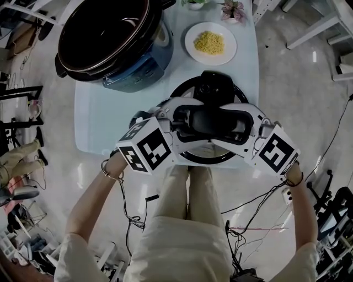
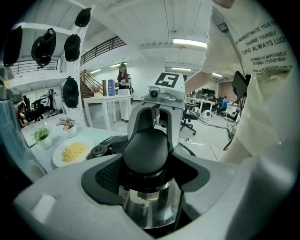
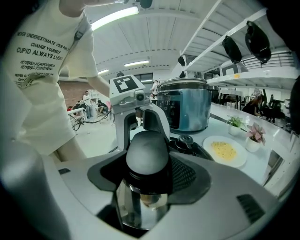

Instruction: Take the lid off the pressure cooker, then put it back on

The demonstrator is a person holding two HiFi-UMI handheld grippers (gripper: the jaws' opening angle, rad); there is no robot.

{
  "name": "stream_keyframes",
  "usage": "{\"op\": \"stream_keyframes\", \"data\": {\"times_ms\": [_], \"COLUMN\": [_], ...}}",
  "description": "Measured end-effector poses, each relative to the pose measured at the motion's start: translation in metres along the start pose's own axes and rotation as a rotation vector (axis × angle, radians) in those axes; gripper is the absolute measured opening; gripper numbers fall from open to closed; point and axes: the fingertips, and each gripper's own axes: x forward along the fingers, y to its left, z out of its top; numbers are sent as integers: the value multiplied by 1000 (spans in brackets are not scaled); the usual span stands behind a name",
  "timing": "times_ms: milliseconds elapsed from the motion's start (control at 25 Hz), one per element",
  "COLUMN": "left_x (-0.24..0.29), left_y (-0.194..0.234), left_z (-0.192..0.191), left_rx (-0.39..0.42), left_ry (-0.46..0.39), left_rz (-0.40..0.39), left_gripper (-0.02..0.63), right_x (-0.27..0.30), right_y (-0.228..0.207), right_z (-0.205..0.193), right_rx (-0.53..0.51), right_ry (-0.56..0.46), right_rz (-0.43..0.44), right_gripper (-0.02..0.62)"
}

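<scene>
The pressure cooker's lid [image 1: 183, 91] lies flat on the pale table [image 1: 105, 118] near its front edge, just in front of the person. Its black handle [image 1: 212, 120] runs across the middle. My left gripper [image 1: 186, 119] comes in from the left and my right gripper [image 1: 236, 122] from the right. In the left gripper view the handle [image 2: 145, 150] sits snug between the jaws of the left gripper [image 2: 147, 164]. In the right gripper view the handle [image 3: 146, 152] fills the jaws of the right gripper [image 3: 147, 164]. The open pot [image 1: 148, 69] stands at the back left.
A white plate of yellow food [image 1: 210, 43] sits behind the lid, with small potted plants [image 1: 232, 10] at the table's far edge. Cables trail over the floor around the person's legs. Shelves with dark helmets hang beside the table [image 3: 234, 49].
</scene>
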Motion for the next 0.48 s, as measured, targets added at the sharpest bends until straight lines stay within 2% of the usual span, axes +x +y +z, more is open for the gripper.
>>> {"op": "stream_keyframes", "data": {"times_ms": [280,480], "left_x": [-1,0], "left_y": [2,2], "left_z": [1,1], "left_rx": [-2,-7], "left_ry": [1,-10], "left_rz": [-28,-20], "left_gripper": [290,290], "right_x": [0,0], "right_y": [1,1], "right_z": [0,0], "right_rx": [0,2], "right_ry": [-1,6], "right_rz": [13,9], "right_gripper": [278,278]}}
